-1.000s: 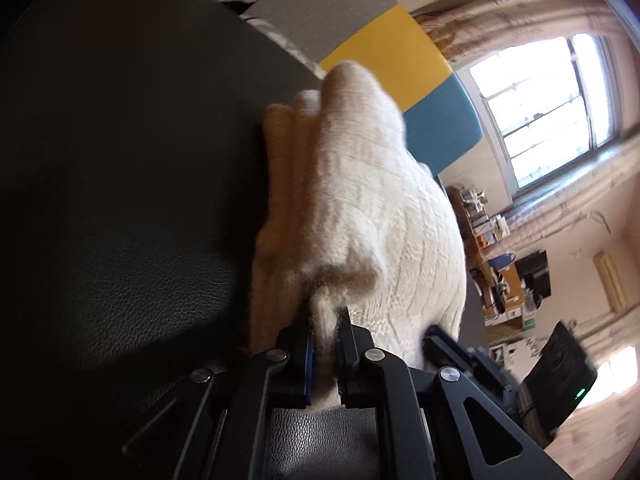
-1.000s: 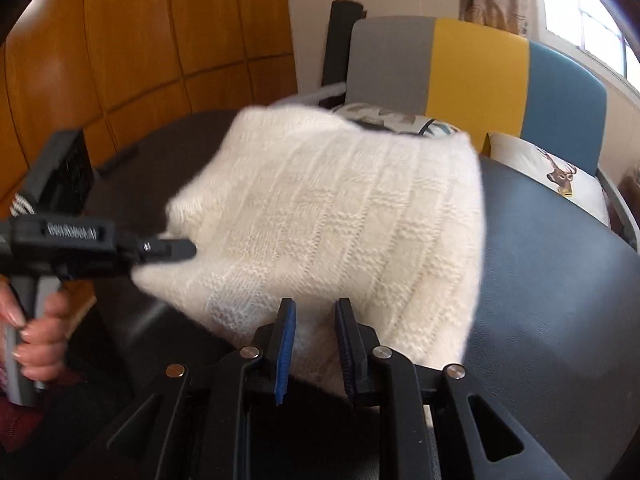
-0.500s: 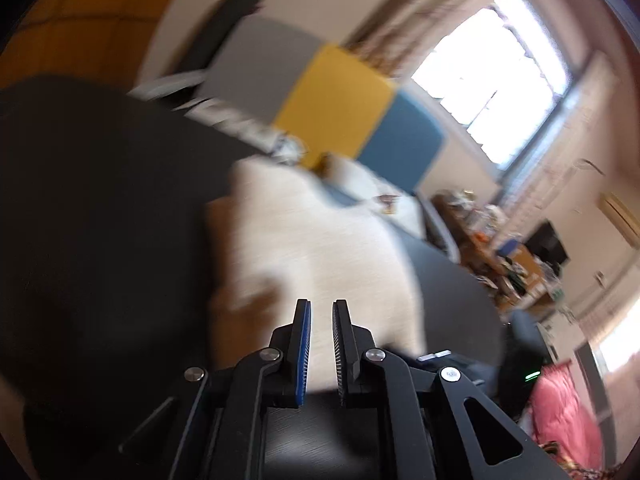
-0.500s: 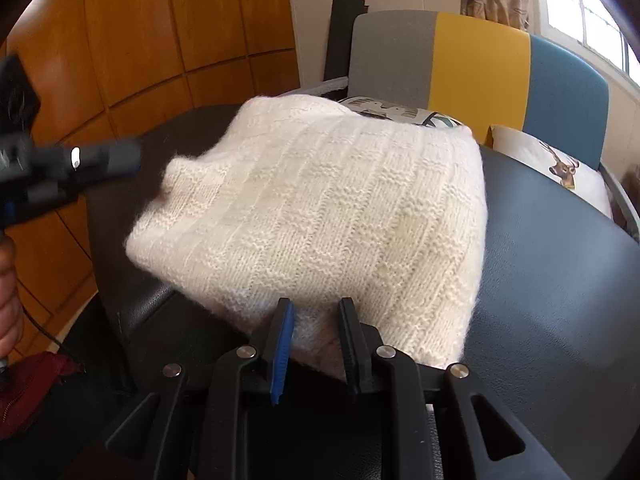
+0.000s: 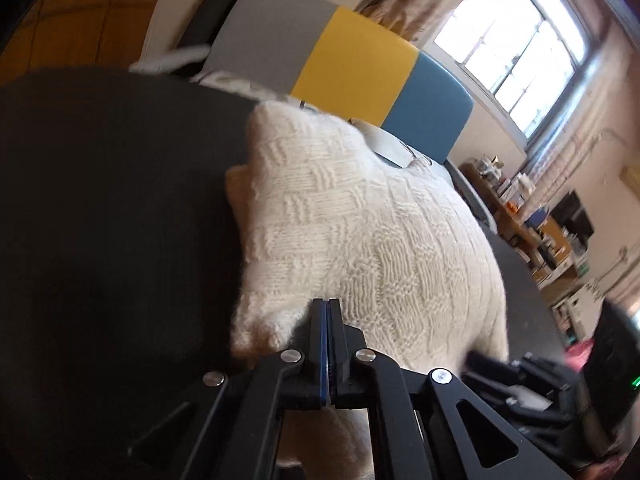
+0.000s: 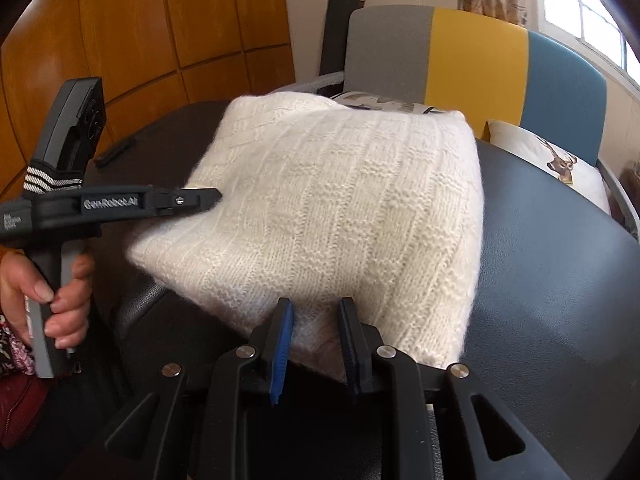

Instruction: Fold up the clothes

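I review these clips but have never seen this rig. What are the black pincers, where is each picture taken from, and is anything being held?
There is no robot: a person's hand grips a handheld tool with two fingers, one tool per hand. Each picture comes from a camera on one tool, looking along its fingers. On the dark padded surface lies a folded cream knitted sweater. The left gripper, seen sideways in the right view, has just shut, empty, at the sweater's edge. The right gripper holds the sweater's near edge between its fingers. Behind stands a grey, yellow and blue chair.
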Tool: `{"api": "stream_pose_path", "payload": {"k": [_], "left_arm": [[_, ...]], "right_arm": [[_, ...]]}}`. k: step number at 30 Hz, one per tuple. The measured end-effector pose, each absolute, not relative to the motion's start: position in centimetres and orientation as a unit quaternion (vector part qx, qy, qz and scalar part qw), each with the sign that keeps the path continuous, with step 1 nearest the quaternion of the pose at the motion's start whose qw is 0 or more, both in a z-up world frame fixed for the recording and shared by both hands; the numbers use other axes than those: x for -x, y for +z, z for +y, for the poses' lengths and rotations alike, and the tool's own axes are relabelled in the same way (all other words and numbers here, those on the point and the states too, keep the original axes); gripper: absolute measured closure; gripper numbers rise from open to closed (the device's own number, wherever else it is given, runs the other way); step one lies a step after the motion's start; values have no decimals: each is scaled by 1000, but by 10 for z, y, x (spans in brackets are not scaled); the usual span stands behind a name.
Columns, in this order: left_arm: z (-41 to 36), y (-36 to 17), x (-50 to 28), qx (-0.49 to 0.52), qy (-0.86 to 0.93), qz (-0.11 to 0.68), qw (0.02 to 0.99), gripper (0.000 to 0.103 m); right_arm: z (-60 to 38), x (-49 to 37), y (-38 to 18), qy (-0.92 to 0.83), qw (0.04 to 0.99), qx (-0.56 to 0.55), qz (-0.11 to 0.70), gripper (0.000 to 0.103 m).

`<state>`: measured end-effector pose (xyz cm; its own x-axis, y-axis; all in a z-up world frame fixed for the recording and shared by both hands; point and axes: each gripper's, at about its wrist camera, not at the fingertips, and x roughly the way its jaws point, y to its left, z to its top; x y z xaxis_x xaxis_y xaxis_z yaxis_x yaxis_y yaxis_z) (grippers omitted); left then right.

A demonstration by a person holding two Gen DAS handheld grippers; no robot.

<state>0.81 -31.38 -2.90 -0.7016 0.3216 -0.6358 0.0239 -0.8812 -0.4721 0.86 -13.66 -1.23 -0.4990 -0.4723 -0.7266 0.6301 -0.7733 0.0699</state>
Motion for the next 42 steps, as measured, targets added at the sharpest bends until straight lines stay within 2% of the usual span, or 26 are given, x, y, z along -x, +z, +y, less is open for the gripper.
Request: {"api": "stream_pose_path", "payload": {"k": [3, 6, 9, 15, 17, 20, 23, 27, 30, 32, 35, 38, 42], "left_arm": [[-322, -26, -6, 377, 879, -278, 88, 100], [-312, 9, -5, 339, 907, -240, 75, 99], [-296, 37, 10, 323, 926, -180, 77, 99], [-295, 13, 84, 410, 904, -104, 67, 98], [-311, -5, 98, 438, 887, -130, 67, 98], [-346, -28, 105, 454, 856, -231, 85, 99], [-353, -42, 110, 450, 851, -254, 97, 99], [-336, -33, 100, 434, 876, -192, 85, 99], [-338, -20, 84, 412, 887, -196, 73, 99], [-341, -10, 72, 391, 895, -205, 63, 94], [-328, -2, 54, 379, 908, -165, 70, 93], [-301, -10, 46, 390, 918, -57, 39, 92], [-312, -38, 43, 406, 912, -63, 22, 89]], "right_arm": [[-131, 2, 20, -875, 335, -338, 93, 80], [-128, 30, 47, -888, 321, -321, 80, 80], [-134, 69, 52, -882, 310, -347, 70, 79], [-167, 118, 30, -857, 311, -399, 98, 79], [-171, 127, 22, -852, 301, -417, 100, 79], [-165, 142, 7, -856, 278, -429, 70, 79], [-154, 150, -8, -859, 265, -438, -2, 79], [-147, 140, -4, -863, 270, -426, -15, 79], [-138, 122, 16, -871, 269, -409, -25, 77], [-139, 102, 29, -875, 294, -385, -13, 77], [-153, 71, 31, -868, 333, -369, 13, 77], [-162, 55, 17, -865, 333, -374, 34, 76], [-167, 42, 3, -860, 334, -383, 47, 76]]}}
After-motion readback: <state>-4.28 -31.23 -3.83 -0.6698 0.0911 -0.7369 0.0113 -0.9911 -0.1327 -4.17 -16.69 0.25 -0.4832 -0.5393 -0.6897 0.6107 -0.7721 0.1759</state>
